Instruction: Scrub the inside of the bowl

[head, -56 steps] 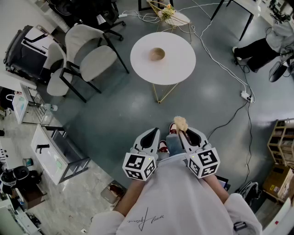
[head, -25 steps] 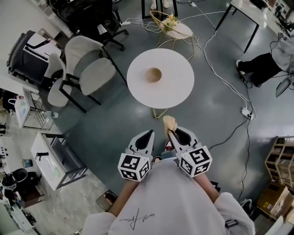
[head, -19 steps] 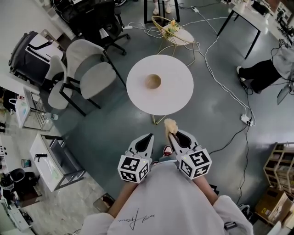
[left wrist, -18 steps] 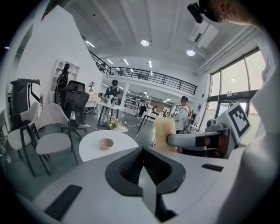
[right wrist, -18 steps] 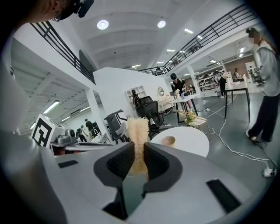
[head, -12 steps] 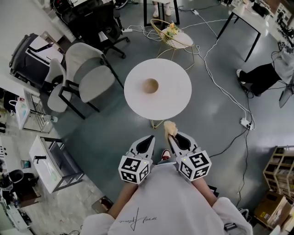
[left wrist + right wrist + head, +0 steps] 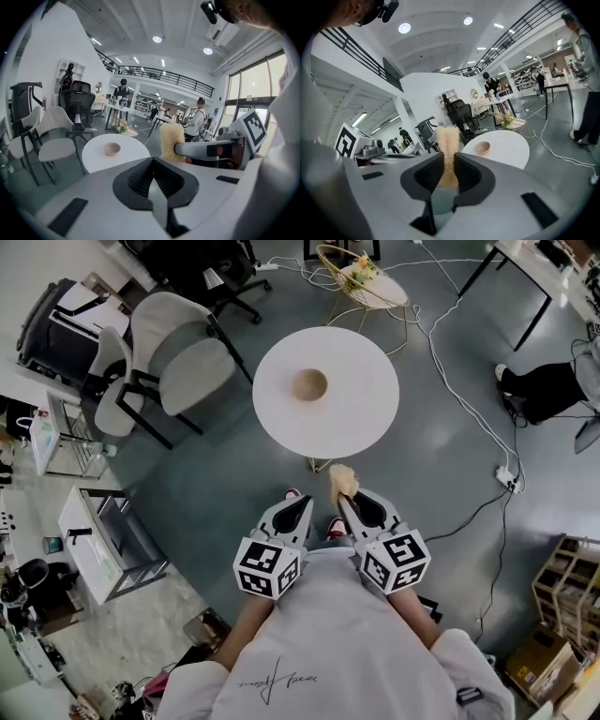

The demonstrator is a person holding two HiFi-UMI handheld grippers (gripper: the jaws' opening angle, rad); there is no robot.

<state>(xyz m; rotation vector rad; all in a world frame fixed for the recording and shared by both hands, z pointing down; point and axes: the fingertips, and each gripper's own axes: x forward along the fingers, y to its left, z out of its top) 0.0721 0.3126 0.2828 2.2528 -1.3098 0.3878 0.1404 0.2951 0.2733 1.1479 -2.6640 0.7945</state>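
Observation:
A small tan wooden bowl [image 7: 309, 384] sits left of centre on a round white table [image 7: 361, 418], well ahead of both grippers. My right gripper [image 7: 349, 503] is shut on a pale yellow fibrous scrubber [image 7: 342, 480] that sticks up past its jaws. In the right gripper view the scrubber [image 7: 447, 143] fills the gap between the jaws, with the bowl [image 7: 482, 148] far beyond. My left gripper [image 7: 297, 506] is held beside it, shut with nothing in it. The left gripper view shows the bowl [image 7: 111, 148] and the scrubber [image 7: 170, 140] to its right.
Two grey chairs [image 7: 180, 351] stand left of the table. A gold wire side table [image 7: 364, 279] stands behind it. Cables and a power strip [image 7: 506, 475] lie on the floor at right. A seated person's legs [image 7: 548, 388] are far right. Shelving [image 7: 98, 540] stands at left.
The table and bowl have come nearer as the person walked toward them. Both grippers keep their pose, the right one still holding the scrubber.

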